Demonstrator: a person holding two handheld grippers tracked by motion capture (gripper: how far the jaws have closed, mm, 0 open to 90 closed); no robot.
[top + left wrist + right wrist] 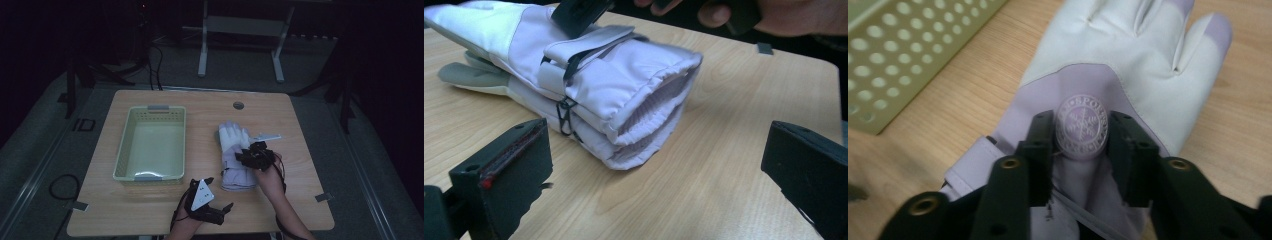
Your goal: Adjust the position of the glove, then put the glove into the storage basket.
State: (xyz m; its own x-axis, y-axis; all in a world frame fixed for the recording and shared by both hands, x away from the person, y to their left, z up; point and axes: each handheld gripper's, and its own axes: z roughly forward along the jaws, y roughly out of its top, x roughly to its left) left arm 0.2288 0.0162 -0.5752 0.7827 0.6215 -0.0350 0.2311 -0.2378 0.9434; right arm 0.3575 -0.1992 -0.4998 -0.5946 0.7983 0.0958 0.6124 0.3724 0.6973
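Lilac and white gloves lie stacked one on the other on the wooden table, just right of the pale green basket, fingers pointing away from the person and cuffs toward the near edge. In the left gripper view the two cuffs show as a doubled fold, with a black clip and strap on the side of the stack.

At the gloves, the right gripper rests on the top glove near its middle. In the right gripper view its black jaws stand a little apart on either side of the round snowflake badge, and a ridge of lilac cloth bulges up between them; whether the pads press on that cloth I cannot tell.

Near the front edge of the table, the left gripper is apart from the gloves, its grey plate on top. Its jaws are wide apart with only bare wood between them, and they face the cuff end of the stack.
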